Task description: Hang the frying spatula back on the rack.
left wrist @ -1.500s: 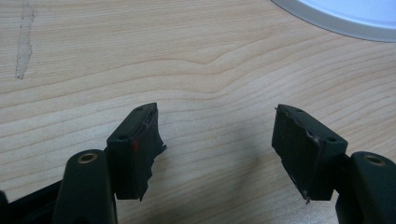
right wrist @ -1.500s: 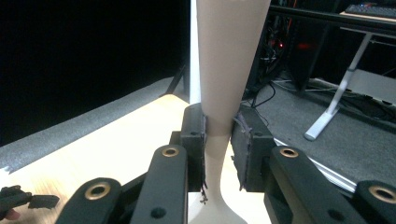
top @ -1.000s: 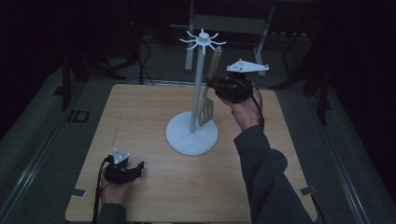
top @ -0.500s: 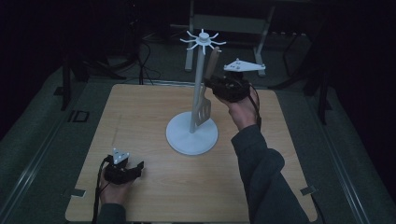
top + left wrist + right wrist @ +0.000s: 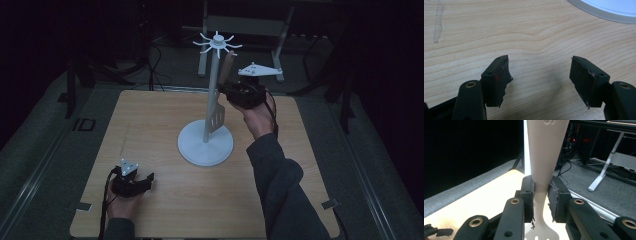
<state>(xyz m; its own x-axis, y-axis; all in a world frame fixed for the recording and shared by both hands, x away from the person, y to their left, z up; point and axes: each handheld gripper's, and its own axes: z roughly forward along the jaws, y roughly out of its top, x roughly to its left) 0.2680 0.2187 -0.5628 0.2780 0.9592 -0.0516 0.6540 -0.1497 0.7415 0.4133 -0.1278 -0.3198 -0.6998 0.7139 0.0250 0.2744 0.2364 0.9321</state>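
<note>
Clamping the neck of a pale slotted spatula [image 5: 541,170], the right gripper [image 5: 231,91] holds it upright just beside the pole of the white hook stand [image 5: 206,145], blade hanging low near the stand's round base. Down at the near-left of the wooden worktop [image 5: 150,125], the left gripper [image 5: 540,82] rests with its jaws spread wide, gripping nothing.

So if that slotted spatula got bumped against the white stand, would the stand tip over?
Probably not easily: the stand has a broad round base flat on the table. Its thin tall pole might wobble, though. The spatula looks like stiff, light plastic, held straight and upright between the right gripper pads.
</note>
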